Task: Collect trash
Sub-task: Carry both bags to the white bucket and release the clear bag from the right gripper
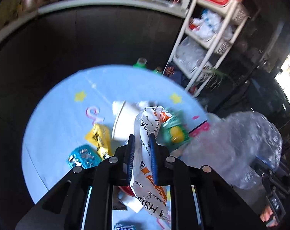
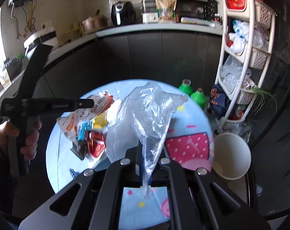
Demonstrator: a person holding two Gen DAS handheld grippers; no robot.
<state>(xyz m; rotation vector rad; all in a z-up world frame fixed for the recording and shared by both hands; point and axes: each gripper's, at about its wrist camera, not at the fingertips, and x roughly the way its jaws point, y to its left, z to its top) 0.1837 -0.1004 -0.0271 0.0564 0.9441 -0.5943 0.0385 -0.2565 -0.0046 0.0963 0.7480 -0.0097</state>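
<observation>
My left gripper (image 1: 142,141) is shut on a white printed paper wrapper (image 1: 145,153), which runs up between its blue pads (image 1: 130,149) above the round table (image 1: 54,126). Under it lie a white paper cup (image 1: 123,122) on its side, a yellow packet (image 1: 98,138), a blue packet (image 1: 81,157) and a green-and-yellow packet (image 1: 173,132). My right gripper (image 2: 145,153) is shut on a clear plastic bag (image 2: 150,115) that stands up in front of it. The right wrist view shows the left gripper (image 2: 87,103) with the wrapper (image 2: 83,117) at the left, over a red packet (image 2: 95,143).
The table wears a light blue cloth (image 2: 189,147) with pink patterns. An empty paper cup (image 2: 231,155) sits at its right edge. Two green bottles (image 2: 185,88) stand on the floor beyond. A white basket rack (image 2: 246,57) is at the right, and dark cabinets under a counter (image 2: 154,26) are behind.
</observation>
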